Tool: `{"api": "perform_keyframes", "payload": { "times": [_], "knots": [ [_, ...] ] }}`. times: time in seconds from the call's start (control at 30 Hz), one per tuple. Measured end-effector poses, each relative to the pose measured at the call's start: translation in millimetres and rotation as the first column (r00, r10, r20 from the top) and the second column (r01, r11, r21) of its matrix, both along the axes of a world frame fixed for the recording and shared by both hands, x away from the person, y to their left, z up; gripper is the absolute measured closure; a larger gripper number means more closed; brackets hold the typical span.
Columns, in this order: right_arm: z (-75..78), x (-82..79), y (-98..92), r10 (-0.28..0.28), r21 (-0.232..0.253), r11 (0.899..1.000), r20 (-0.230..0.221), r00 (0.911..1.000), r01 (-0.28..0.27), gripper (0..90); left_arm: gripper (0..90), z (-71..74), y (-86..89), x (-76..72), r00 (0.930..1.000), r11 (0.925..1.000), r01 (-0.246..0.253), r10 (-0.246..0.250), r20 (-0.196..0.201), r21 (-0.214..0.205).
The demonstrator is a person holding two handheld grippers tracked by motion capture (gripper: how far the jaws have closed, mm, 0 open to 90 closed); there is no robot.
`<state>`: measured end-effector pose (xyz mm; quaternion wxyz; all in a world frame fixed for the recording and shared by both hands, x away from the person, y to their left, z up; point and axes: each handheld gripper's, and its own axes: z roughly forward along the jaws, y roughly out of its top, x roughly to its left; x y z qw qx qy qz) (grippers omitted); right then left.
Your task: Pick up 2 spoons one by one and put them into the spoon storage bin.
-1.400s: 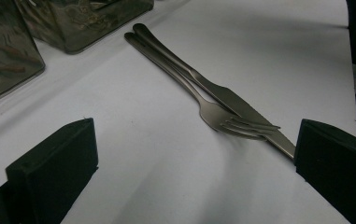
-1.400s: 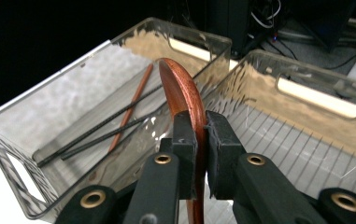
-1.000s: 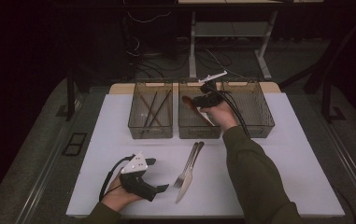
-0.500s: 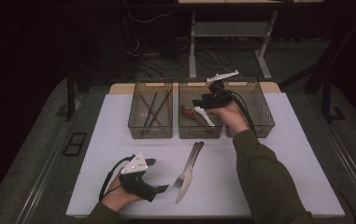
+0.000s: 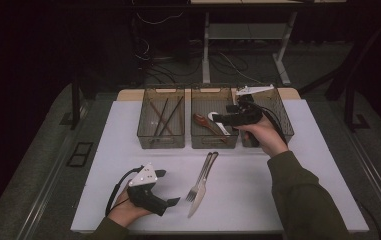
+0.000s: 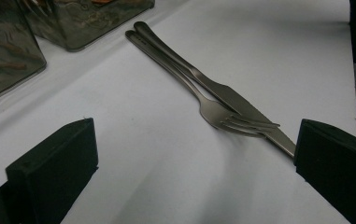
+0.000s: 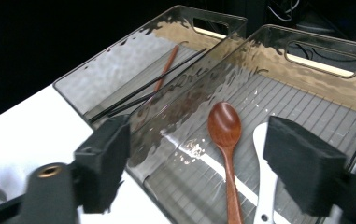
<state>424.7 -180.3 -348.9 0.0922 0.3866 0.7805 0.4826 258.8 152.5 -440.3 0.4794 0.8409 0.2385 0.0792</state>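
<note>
A metal fork (image 5: 201, 176) and knife (image 5: 198, 199) lie side by side on the white table top (image 5: 288, 200). In the left gripper view the fork (image 6: 213, 109) and knife (image 6: 234, 98) lie just ahead. My left gripper (image 5: 167, 187) rests beside them, open, jaws wide apart (image 6: 194, 154). My right gripper (image 5: 219, 119) hovers over the middle bin (image 5: 214, 142). Its jaws have just been opening and stand open (image 7: 199, 158) with nothing between them. Below it lie a wooden spoon (image 7: 224, 126) and a white spoon (image 7: 264, 186).
Three clear bins stand in a row at the back of the table. The left bin (image 5: 161, 141) holds chopsticks (image 7: 166, 74). The right bin (image 5: 284, 120) is behind the right hand. Dark floor, cables and a desk frame lie beyond the table.
The right gripper has drawn back to the right and toward the person over the bins, and its jaws have spread. The white spoon now lies free in the middle bin. The left gripper stayed put.
</note>
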Motion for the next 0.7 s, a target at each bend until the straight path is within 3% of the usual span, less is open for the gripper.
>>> {"api": "perform_keyframes", "payload": {
  "times": [0.2, 0.6, 0.7],
  "knots": [
    [-3.8, -14.5, -6.7, 0.002, -0.001, 1.0, 0.041, 0.9992, -0.002, 18.3, 0.0, -0.5, -0.1, 0.2, 1.0, 1.0, 0.0, 0.0, -0.004, -0.001],
    [-11.0, -48.2, -26.6, 0.004, 0.017, 1.0, 0.072, 0.9974, -0.005, 18.1, 0.0, -1.0, 0.6, 0.0, 1.0, 1.0, -0.002, 0.002, -0.006, 0.004],
    [-17.7, -57.2, -30.5, -0.007, -0.011, 1.0, 0.08, 0.9967, 0.008, 18.1, 0.0, -1.0, 0.1, -0.5, 1.0, 1.0, -0.002, 0.002, -0.003, 0.003]
  ]
}}
